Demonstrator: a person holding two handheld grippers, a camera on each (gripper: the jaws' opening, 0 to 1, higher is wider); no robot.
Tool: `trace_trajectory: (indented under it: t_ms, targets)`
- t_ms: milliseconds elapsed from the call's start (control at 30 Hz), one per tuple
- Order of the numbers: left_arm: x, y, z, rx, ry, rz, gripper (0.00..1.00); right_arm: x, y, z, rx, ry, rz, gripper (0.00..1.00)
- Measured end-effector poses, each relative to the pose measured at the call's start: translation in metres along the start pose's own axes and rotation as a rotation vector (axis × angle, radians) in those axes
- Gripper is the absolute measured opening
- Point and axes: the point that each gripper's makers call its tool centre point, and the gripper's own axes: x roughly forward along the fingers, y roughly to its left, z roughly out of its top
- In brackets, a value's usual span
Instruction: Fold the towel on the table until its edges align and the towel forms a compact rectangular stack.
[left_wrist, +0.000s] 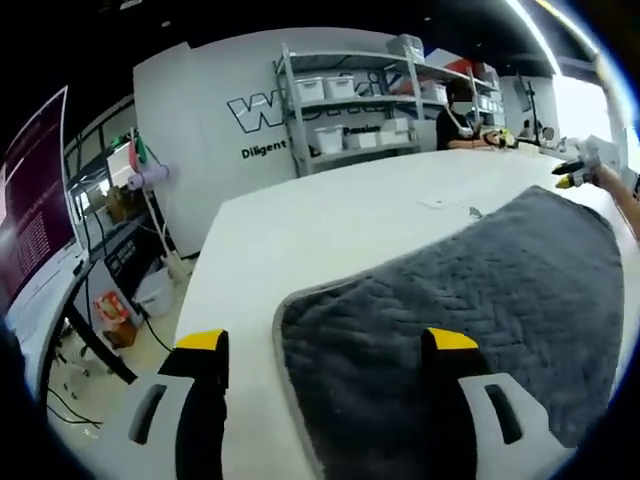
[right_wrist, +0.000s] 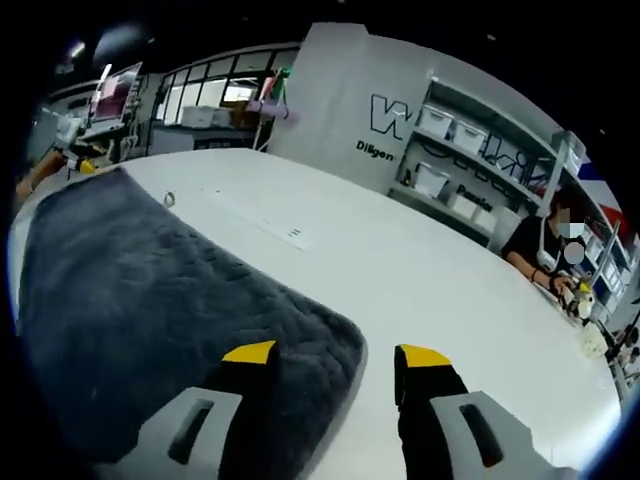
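Towel (left_wrist: 470, 310) lies flat, unfolded, on table (left_wrist: 330, 220); fold not yet begun.

Left gripper (left_wrist: 325, 350): jaws apart, holding nothing, straddling one towel corner, above it. Right gripper (right_wrist: 335, 362): jaws apart, holding nothing, over the other near corner.

Advice: lower both together, pinch corner hems only, single layer; lift evenly, carry to far edge, match corners before release.

Containers: bins (left_wrist: 330, 88) on shelves (left_wrist: 385, 100) beyond table; contents too small to tell.

Towel (left_wrist: 470, 300) near edge cut off behind gripper bodies at bottom of both views, far gripper (left_wrist: 585, 165) partly cut at view edge, lettering on back wall (left_wrist: 215, 110) blocked by shelving (left_wrist: 350, 100)
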Motion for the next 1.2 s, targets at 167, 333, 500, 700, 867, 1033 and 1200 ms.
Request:
trace_trajectory:
  t_ms: [167,333,500,700,867,1033,1200]
  targets:
    - [-0.021,-0.022,-0.004,0.004,0.014,-0.05,0.93,-0.03,0.017,-0.011,0.013,0.024,0.07,0.71]
    - [-0.053,-0.041,-0.016,0.031,0.029,-0.082,0.97,-0.064,0.043,-0.016,0.0,-0.02,0.185,0.92]
    - [-0.082,-0.052,-0.02,0.021,0.016,-0.108,0.98,-0.097,0.047,-0.018,-0.016,-0.062,0.202,0.99]
    - [-0.119,-0.075,-0.037,0.085,0.041,-0.128,0.92,-0.122,0.062,-0.024,-0.087,-0.095,0.234,0.99]
    - [-0.146,-0.096,-0.058,0.111,0.048,-0.212,0.81,-0.14,0.085,-0.039,-0.147,-0.076,0.282,0.99]
    - [-0.159,-0.109,-0.078,0.102,0.08,-0.277,0.7,-0.153,0.101,-0.047,-0.15,-0.056,0.345,0.92]
    - [-0.167,-0.118,-0.102,0.146,0.155,-0.348,0.64,-0.161,0.113,-0.053,-0.156,-0.047,0.396,0.85]
